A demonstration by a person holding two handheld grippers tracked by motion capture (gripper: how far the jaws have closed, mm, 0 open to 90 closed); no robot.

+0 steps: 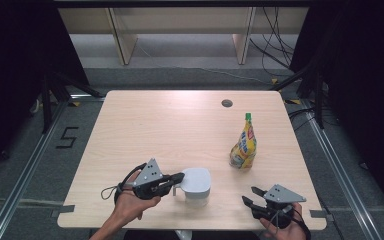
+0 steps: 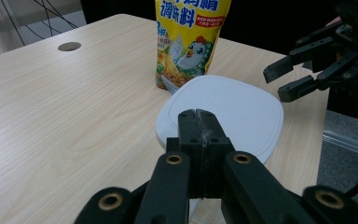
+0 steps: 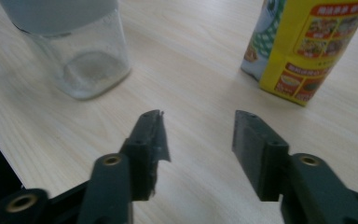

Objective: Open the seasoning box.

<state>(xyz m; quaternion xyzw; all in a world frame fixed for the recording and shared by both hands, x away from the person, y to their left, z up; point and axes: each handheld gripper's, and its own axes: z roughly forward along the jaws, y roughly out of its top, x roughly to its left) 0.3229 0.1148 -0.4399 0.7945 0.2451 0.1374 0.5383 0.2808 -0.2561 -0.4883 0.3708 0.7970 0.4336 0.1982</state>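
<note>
A clear glass jar with a white square lid stands near the table's front edge. My left gripper is shut, its tips pressed together at the jar's left side, just at the lid's rim; nothing shows between the jaws. A yellow seasoning pouch with a green cap stands upright behind and to the right of the jar. My right gripper hovers at the front right corner, open and empty, pointing toward the jar and the pouch.
The light wooden table has a round cable hole at its back edge. Black frames and cables lie on the grey floor around it. Wooden shelf legs stand behind the table.
</note>
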